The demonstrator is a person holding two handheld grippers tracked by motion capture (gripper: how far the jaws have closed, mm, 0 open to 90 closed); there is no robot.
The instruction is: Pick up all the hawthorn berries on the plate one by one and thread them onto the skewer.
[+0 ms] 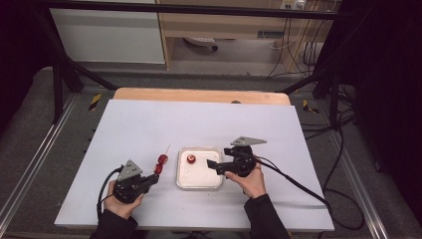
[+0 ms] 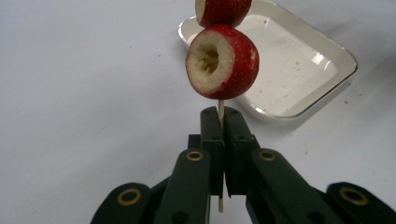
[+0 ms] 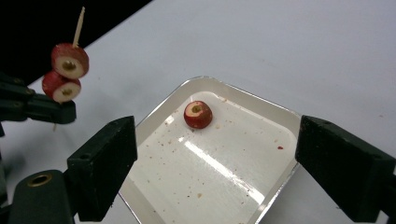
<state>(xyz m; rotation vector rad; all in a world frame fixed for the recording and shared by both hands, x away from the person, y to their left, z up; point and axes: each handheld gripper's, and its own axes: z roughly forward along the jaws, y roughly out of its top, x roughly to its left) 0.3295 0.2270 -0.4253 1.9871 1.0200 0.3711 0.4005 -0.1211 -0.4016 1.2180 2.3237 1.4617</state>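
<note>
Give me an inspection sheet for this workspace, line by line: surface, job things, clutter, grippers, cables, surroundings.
Surface: white table top, with crumbs near the tray.
Job's things: wooden skewer carrying two cored red fruit pieces; white tray holding one more cored fruit piece and scattered specks.
Clutter: nothing seen.
Grippers: left gripper shut on the skewer, held left of the tray; right gripper open, above the tray's right part.
Cables: one black cable trails from the right gripper off the table's right edge; more cables lie on the floor at right.
Surroundings: black frame posts, grey floor, wooden cabinet behind.
</note>
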